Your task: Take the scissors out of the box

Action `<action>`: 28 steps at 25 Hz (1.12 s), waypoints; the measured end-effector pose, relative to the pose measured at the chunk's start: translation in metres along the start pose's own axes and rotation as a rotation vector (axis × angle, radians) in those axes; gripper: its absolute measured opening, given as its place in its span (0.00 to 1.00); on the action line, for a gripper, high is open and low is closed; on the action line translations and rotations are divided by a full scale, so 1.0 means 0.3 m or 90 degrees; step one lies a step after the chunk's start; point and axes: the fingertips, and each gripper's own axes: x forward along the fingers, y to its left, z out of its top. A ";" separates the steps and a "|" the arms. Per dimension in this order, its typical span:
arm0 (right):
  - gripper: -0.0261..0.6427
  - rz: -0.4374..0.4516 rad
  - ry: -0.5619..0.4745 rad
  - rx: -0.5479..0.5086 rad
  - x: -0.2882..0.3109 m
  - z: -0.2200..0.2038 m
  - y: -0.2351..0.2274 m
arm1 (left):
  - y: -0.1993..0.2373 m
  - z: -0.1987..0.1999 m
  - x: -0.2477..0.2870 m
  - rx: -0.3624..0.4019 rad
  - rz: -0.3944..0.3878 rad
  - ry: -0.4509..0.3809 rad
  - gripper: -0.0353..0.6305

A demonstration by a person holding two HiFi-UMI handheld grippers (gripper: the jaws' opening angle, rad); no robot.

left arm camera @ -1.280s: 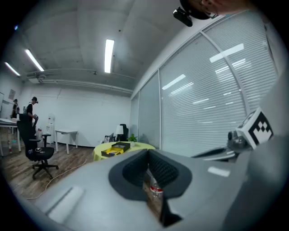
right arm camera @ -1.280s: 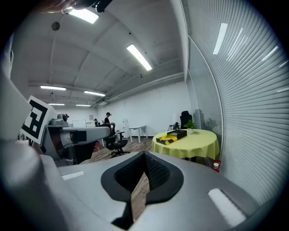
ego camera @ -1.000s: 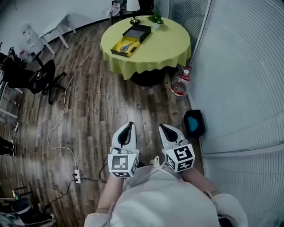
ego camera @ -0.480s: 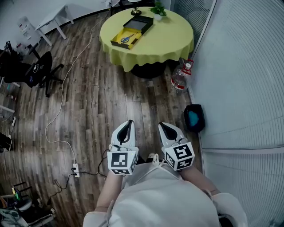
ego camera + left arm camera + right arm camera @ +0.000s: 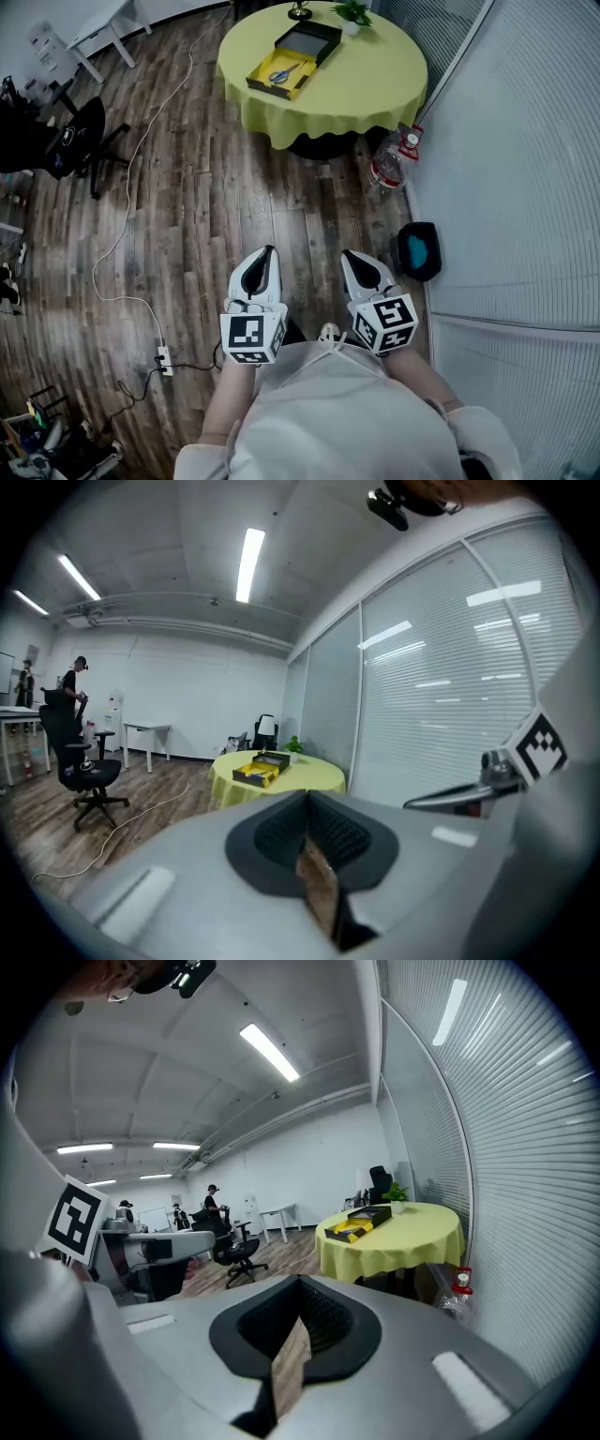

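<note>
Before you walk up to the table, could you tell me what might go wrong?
The white cable trails across the floor; a foot could snag it.
The water bottle stands on the floor beside the table, easy to kick.
The box holding the scissors sits near the edge and may slide off.

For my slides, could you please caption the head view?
The left hand-held gripper and right hand-held gripper, both shut, short of the yellow table where scissors lie in an open box.
</note>
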 end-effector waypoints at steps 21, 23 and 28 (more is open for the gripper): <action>0.04 -0.029 0.031 -0.008 0.699 0.198 0.325 | 0.815 0.118 0.216 -0.017 -0.006 -0.016 0.06; 0.04 -0.027 0.032 -0.006 0.747 0.217 0.315 | 0.849 0.116 0.250 -0.018 -0.001 -0.012 0.06; 0.04 -0.007 0.030 -0.012 0.876 0.261 0.262 | 0.904 0.145 0.357 -0.015 0.022 -0.022 0.06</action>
